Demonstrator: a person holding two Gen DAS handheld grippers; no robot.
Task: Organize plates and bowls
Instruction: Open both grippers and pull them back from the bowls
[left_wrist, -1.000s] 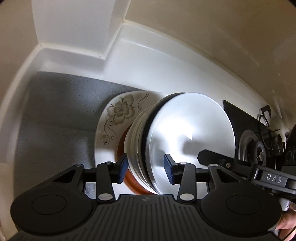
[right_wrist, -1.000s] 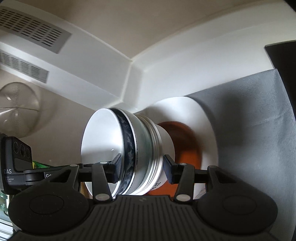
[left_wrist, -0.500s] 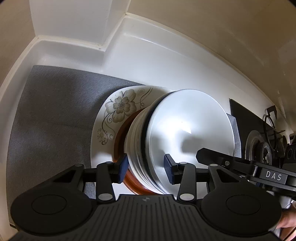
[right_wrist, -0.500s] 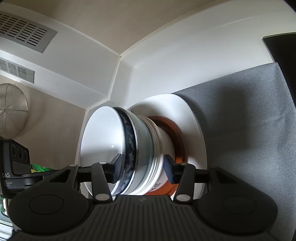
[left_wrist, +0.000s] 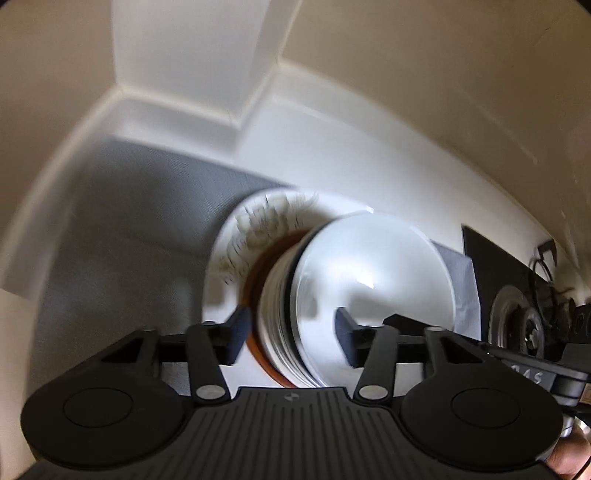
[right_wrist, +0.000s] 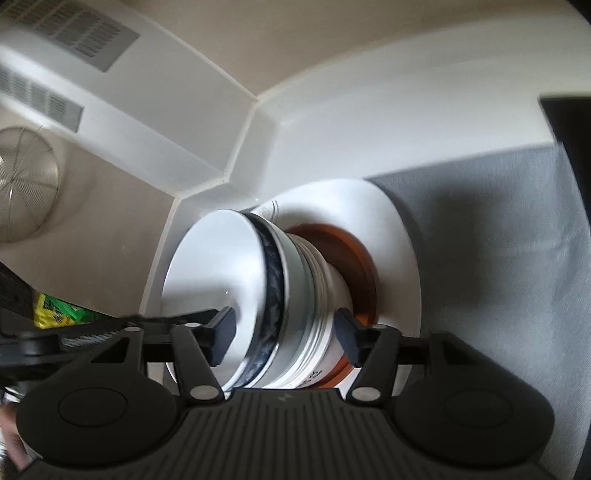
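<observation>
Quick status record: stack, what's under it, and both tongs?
stack: nested bowls, white bowl on top
under stack: brown plate on a floral white plate
surface: grey mat
left tongs: jaws apart, straddling the stack's rims
right tongs: jaws apart, straddling the stack from the opposite side
contact: cannot tell
image: left view motion-blurred

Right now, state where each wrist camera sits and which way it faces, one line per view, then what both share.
Left wrist: rides the left gripper, facing along its open fingers at the stack of bowls on the floral plate and grey mat; a bit of hand shows bottom right.
Right wrist: rides the right gripper, facing the same stack of bowls from the opposite side; fingers open astride it.
Shared: bowls, brown plate, white plate, mat; each view shows the other gripper.
</observation>
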